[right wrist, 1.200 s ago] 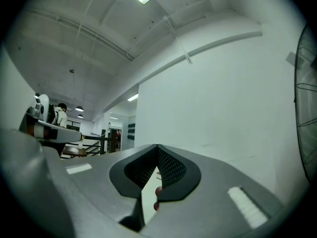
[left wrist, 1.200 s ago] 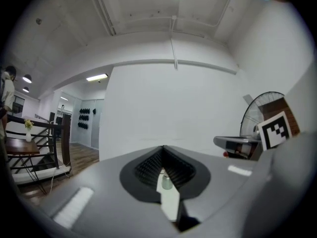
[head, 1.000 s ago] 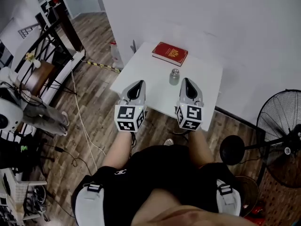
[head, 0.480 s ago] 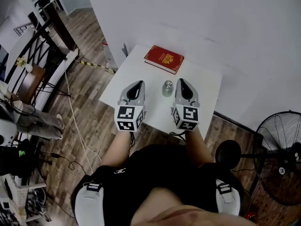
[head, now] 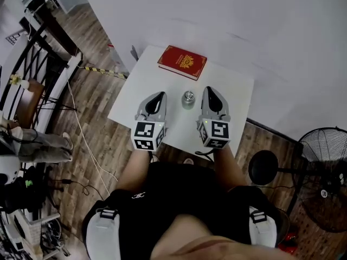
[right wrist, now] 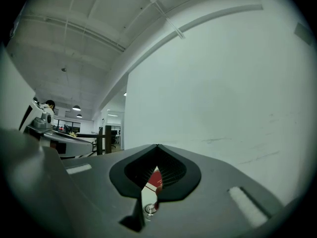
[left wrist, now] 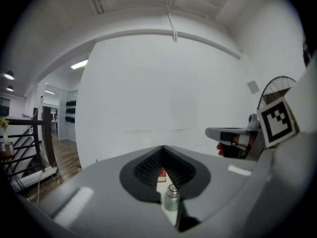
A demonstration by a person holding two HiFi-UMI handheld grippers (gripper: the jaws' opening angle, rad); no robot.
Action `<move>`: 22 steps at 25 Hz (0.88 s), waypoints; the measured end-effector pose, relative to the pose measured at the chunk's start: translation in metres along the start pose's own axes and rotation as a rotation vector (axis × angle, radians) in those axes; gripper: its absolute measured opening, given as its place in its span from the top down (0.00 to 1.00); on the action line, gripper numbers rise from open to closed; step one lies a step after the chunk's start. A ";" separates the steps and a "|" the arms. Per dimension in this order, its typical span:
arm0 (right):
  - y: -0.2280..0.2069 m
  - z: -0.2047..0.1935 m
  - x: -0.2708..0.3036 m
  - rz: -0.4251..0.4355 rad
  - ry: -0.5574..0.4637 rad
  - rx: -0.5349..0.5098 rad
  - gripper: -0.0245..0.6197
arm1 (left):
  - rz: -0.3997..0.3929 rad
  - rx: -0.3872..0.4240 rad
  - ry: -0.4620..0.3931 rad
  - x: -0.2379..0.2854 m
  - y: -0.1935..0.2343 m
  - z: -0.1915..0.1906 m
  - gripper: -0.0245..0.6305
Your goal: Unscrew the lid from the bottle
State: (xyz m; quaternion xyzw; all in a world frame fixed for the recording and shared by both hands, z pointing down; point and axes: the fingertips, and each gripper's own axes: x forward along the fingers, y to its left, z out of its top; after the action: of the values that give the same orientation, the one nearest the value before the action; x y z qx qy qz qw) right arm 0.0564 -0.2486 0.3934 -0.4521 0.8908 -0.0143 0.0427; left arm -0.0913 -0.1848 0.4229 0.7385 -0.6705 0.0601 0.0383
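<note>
- Now both grippers hang above the near part of the white table [head: 233, 93], and the small metal bottle [head: 188, 99] stands upright on it between them.
- Left gripper [head: 158, 96]: its jaws are pressed together and nothing is between them. The bottle is at about 3 o'clock from its tip, near but apart.
- Right gripper [head: 209, 90]: its jaws are also together and empty. The bottle is between 8 and 9 o'clock from its tip, just beside it and not touching.
- The lid [left wrist: 172, 188] sits on the top of the bottle, not yet taken off.
- A red book [head: 182, 62] lies flat at 12 o'clock from the bottle, apart from it, near the far edge of the table.
- In each gripper view the bottle shows low under the closed jaws, with the red book behind it.
- At 4 o'clock from the table, a fan [head: 324, 169] and a black round stool [head: 263, 168] stand on the wooden floor [head: 103, 118].
</note>
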 end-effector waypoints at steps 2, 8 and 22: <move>-0.001 -0.004 0.002 -0.015 0.010 -0.007 0.96 | -0.025 -0.002 -0.002 0.007 0.001 0.000 0.88; -0.007 -0.019 0.016 -0.088 0.013 -0.015 0.96 | -0.119 0.014 -0.015 0.034 0.012 -0.007 0.88; 0.002 -0.037 0.074 -0.107 0.018 0.023 0.64 | -0.466 0.039 0.090 0.106 0.030 -0.037 0.57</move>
State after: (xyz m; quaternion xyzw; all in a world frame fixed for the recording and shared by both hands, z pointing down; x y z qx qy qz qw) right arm 0.0080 -0.3072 0.4254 -0.4985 0.8654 -0.0307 0.0392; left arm -0.1130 -0.2875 0.4742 0.8705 -0.4782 0.0955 0.0666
